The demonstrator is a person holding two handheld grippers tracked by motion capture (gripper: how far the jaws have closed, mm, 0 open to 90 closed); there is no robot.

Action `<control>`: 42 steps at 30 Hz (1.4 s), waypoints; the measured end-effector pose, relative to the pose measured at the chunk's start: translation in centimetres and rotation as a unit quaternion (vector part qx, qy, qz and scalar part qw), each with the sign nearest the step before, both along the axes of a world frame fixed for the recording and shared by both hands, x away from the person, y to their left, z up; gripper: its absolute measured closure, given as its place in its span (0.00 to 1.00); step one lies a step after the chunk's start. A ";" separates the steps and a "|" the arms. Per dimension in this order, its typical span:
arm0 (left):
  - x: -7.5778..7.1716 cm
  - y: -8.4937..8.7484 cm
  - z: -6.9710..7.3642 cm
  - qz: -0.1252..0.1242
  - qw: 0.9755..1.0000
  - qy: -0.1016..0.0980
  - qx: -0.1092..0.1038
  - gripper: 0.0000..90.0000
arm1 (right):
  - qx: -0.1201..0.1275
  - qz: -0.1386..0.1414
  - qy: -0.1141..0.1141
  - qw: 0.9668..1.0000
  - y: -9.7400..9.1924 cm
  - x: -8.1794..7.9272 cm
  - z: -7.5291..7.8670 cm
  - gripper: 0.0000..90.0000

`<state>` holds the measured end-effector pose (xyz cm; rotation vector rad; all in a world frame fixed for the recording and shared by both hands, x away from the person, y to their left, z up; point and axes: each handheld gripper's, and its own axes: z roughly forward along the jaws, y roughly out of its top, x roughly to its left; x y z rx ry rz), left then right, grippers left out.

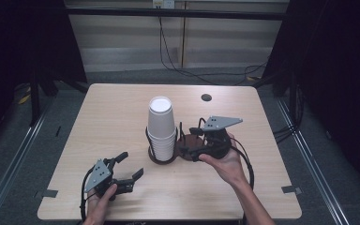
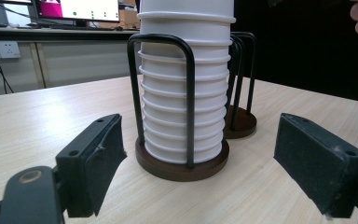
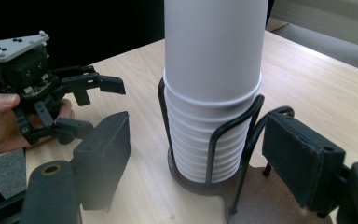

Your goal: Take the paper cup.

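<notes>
High view: one stack of white paper cups (image 1: 161, 126) stands in one of two round wire holders (image 1: 155, 157) mid-surface (image 1: 108, 117).

Left gripper view: the left claw (image 2: 198, 163) gapes, empty, before ribbed rims.

Right gripper view: the right claw (image 3: 205, 156) spread, empty, beside the smooth stack.

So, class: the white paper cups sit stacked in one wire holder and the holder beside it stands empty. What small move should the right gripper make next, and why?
Probably close the right gripper on the top cup of the white paper cup stack: its open jaws flank the stack, and the second dark wire holder beside it stands empty. The left gripper waits open nearby.
</notes>
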<state>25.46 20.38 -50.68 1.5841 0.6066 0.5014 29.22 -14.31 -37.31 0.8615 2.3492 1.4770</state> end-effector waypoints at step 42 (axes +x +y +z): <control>0.0 0.0 0.0 -0.008 1.000 -0.006 0.002 0.17 | -0.150 0.048 0.046 0.986 5.9 7.2 8.1 0.17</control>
